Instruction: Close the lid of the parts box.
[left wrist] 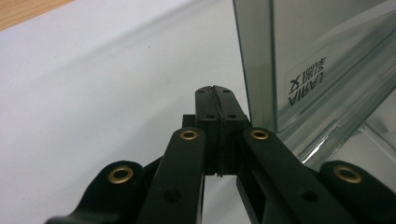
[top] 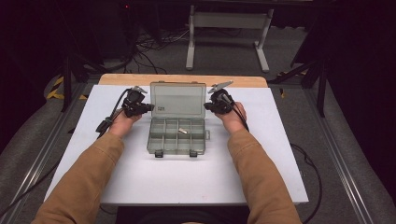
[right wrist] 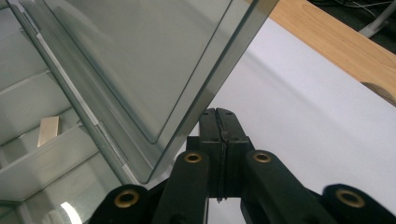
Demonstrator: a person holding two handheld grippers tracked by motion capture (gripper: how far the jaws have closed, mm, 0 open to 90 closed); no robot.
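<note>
A clear grey compartment box [top: 177,137] lies open in the middle of the white table, its lid [top: 178,99] standing upright at the back. One small pale piece [top: 183,131] rests in a middle compartment and also appears as the pale piece [right wrist: 48,130] in the right gripper view. My left gripper [top: 150,108] is shut and empty, its tips [left wrist: 215,88] just beside the lid's left edge [left wrist: 259,60]. My right gripper [top: 206,106] is shut too, with nothing in it. Its tips [right wrist: 219,112] sit close under the lid's right edge [right wrist: 219,79].
A wooden strip [top: 182,79] runs along the table's far edge. The white tabletop [top: 187,177] spreads in front of the box. Two dark latches [top: 159,153] hang at the box's front. A metal stand [top: 229,28] and cables lie on the floor beyond.
</note>
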